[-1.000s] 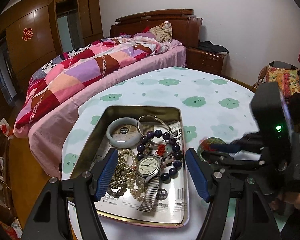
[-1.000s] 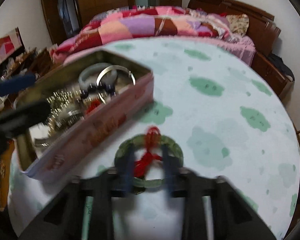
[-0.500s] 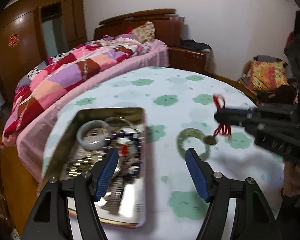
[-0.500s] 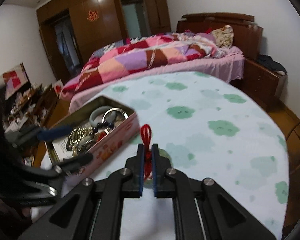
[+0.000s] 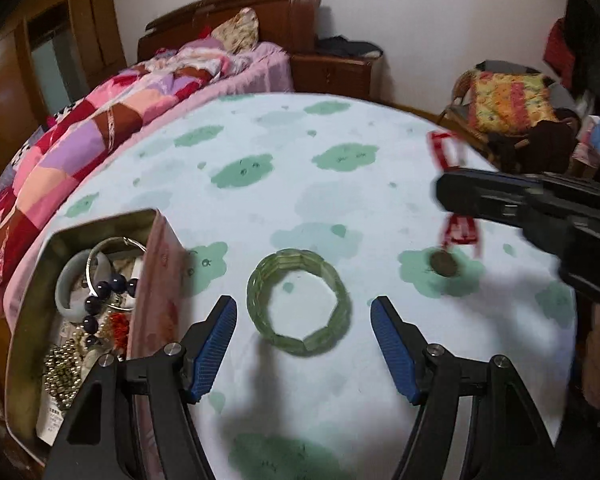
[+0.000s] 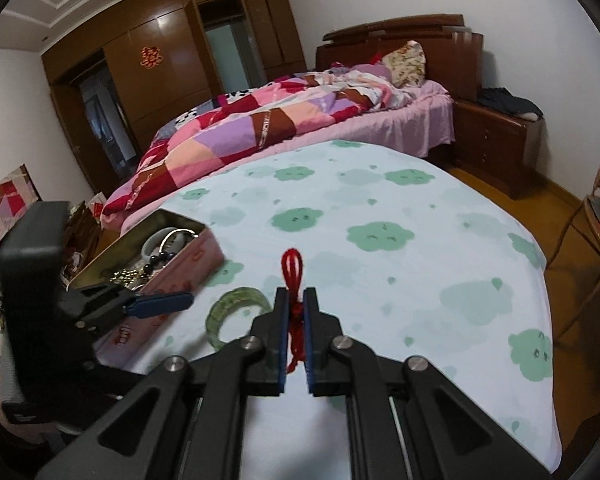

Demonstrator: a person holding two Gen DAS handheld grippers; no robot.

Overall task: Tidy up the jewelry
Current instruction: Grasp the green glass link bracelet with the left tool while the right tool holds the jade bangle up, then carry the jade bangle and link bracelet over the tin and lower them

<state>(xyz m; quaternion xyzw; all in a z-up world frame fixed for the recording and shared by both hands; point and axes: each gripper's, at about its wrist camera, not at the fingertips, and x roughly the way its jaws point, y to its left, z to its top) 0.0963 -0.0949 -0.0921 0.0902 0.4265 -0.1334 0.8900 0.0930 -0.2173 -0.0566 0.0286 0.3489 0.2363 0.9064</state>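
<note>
Sorting jewelry beside the tin

The right gripper point(image 6: 296, 300) was clamped on a red cord point(image 6: 291, 268), its pendant point(image 5: 444, 265) dangling clear; the left gripper point(image 5: 303, 320), fingers apart, straddled the bangle point(image 5: 299, 296) on the table point(image 5: 260, 200), likely to tin point(image 5: 156, 280) it.

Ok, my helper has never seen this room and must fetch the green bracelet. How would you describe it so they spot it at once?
Find the round table with the cloud-print cloth beside the bed. On it lies an open tin full of jewelry; the green bracelet lies flat on the cloth just outside it. It is the only loose piece resting there, a ring of translucent green blocks.
</note>
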